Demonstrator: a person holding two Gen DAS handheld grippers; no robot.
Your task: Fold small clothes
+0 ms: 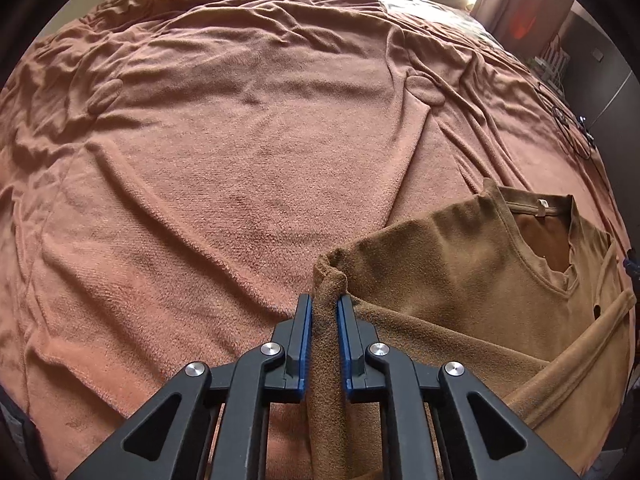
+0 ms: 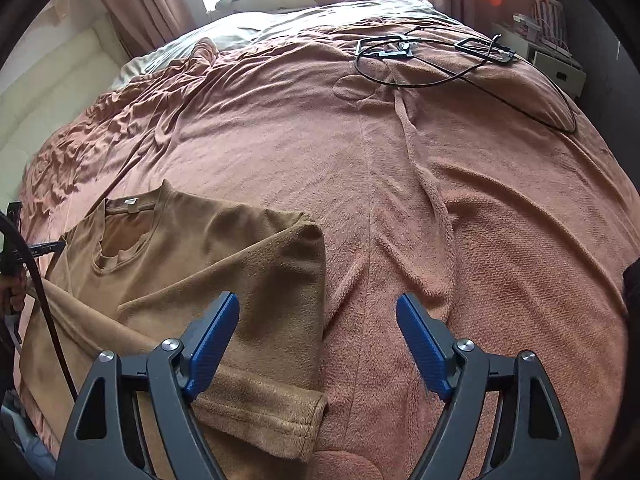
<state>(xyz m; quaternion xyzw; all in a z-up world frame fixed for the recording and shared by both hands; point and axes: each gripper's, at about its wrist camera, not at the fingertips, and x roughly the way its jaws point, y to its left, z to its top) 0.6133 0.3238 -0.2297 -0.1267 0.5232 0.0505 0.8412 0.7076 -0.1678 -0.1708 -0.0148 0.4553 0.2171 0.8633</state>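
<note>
Terracotta terry cloth covers the bed [image 1: 200,152], a nubbly, ribbed blanket rumpled into long soft ridges, and it fills the left of the left wrist view. Toward the middle, the left gripper [image 1: 324,306] is pinched on a bunched fold of the tan shirt [image 1: 460,272], the blue pads pressing a thick roll of its fuzzy fabric. To the right the shirt's body spreads flat on the blanket, with a round neckline, a small white label inside the collar and a stitched hem. In the right wrist view the shirt lies at left and the right gripper [image 2: 318,306] hangs spread over its sleeve edge, gripping nothing, one pad above the cloth and the other above bare blanket. Farther right and well beyond, thin black cables [image 2: 440,64] loop across the blanket. The risk, as I judge it: with only one side pinched, pulling could drag the limp shirt askew or bunch it, since plush cloth clings to terry; the thick roll might also slip out.
</note>
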